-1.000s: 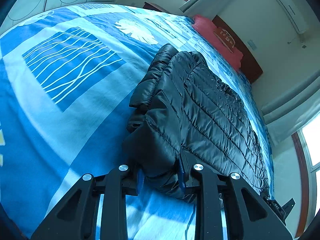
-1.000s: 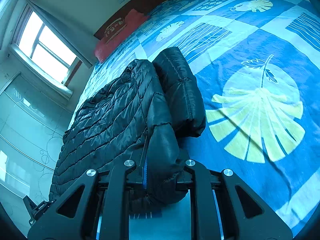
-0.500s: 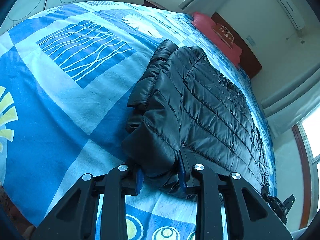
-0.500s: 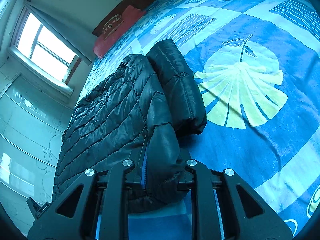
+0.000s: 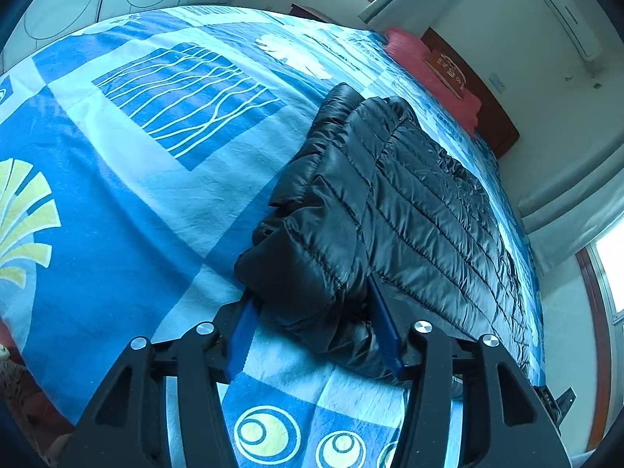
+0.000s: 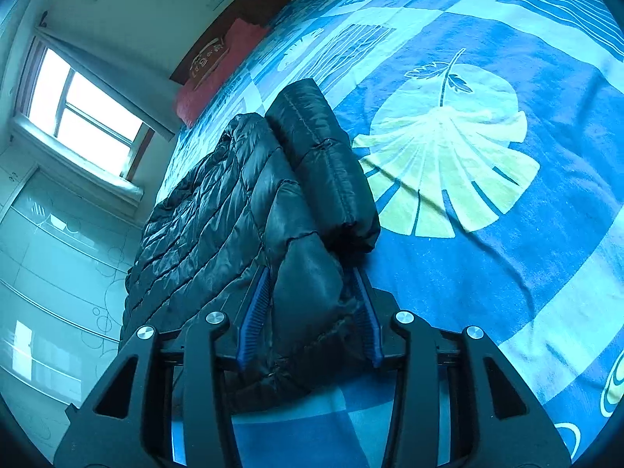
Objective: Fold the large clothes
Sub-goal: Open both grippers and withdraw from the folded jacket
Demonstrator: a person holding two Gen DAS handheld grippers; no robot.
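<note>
On the blue leaf-print bedspread lies the puffy black quilted down jacket, already doubled over lengthwise, running from the grippers toward 1 o'clock in the left view. The left gripper is parted about as wide as the thick corner bunched between its blue pads. The right gripper pinches the opposite corner, a sleeve lying at its 12 o'clock. My guess: two corners held so the hem lifts evenly for the next fold toward the red pillow.
</note>
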